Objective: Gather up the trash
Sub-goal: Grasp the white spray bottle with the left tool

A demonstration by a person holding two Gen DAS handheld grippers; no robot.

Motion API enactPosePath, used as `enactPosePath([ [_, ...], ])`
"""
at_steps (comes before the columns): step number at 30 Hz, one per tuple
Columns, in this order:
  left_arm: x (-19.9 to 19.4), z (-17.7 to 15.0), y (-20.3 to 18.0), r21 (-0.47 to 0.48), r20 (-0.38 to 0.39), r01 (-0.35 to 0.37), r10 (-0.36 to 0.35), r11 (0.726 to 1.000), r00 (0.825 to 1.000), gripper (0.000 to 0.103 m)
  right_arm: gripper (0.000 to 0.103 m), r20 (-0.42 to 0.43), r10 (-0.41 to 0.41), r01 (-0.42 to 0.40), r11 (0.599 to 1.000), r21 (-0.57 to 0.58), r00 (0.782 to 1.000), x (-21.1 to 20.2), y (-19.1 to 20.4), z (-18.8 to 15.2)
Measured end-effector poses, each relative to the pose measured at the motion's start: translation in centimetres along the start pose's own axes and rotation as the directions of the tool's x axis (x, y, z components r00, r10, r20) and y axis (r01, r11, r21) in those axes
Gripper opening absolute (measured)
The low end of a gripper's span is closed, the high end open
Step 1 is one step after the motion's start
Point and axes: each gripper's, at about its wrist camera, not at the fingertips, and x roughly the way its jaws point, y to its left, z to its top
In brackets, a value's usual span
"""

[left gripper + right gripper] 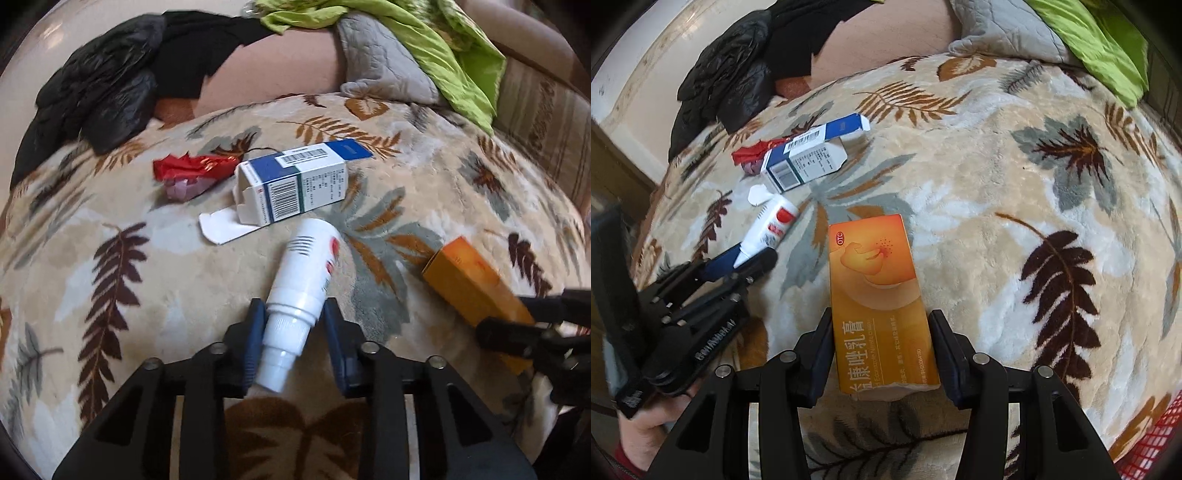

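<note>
Our left gripper [294,315] straddles the capped neck of a white tube [300,291] lying on the leaf-patterned blanket [424,177]; its blue pads look just shy of the tube. Our right gripper [881,349] holds an orange ointment box [879,295], whose near end is cut off. Towards the blanket's far edge lie an opened blue-and-white carton [291,184] and red wrapper [192,168]. The blanket's right side lies open.
</note>
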Motion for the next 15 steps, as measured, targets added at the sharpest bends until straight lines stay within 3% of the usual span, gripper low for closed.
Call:
enactPosePath([
  [7,-0.1,-0.3,2.1,-0.145,-0.014,0.086,-0.089,0.986,0.996,0.03,0.055,-0.001,-0.04,0.04,0.998,-0.043,0.999,0.5,0.7,0.0],
  [11,0.5,0.1,2.4,-0.2,0.004,0.095,-0.096,0.975,0.995,0.03,0.054,0.005,-0.046,0.046,0.998,-0.054,0.999,0.6,0.8,-0.1],
  [15,0.4,0.2,2.0,-0.194,0.02,0.07,-0.067,0.979,0.998,0.029,0.053,0.03,-0.063,0.066,0.994,-0.084,0.998,0.6,1.2,-0.1],
])
